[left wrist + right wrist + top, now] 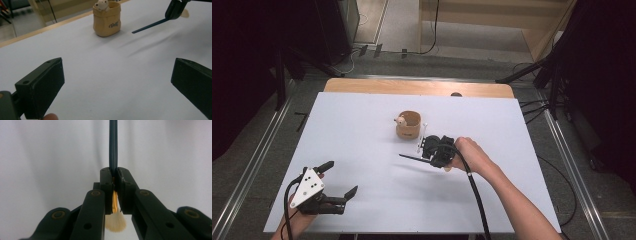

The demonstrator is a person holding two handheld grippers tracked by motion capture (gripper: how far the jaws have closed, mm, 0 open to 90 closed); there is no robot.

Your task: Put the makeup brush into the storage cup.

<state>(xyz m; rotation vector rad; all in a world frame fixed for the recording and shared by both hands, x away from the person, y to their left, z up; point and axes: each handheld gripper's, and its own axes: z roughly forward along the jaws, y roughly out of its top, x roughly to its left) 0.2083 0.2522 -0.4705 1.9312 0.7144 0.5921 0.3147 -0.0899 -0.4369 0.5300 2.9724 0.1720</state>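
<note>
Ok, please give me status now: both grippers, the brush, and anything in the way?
Right gripper shut on dark-handled brush, pale bristles behind the jaws. Left gripper open, empty. Tan pouch-shaped holder stands beyond the brush; nothing between.

Recording lab; white-covered table (362, 150); black curtains (242, 60); floor rails (257, 155); loose cables (432, 30)

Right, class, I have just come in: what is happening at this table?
A person works with a hand-held gripper in each hand. The right hand-held gripper is shut on a small brush, its dark handle pointing outward above the white table. The left hand-held gripper waits open near the table's front edge. A tan cup stands mid-table.
</note>
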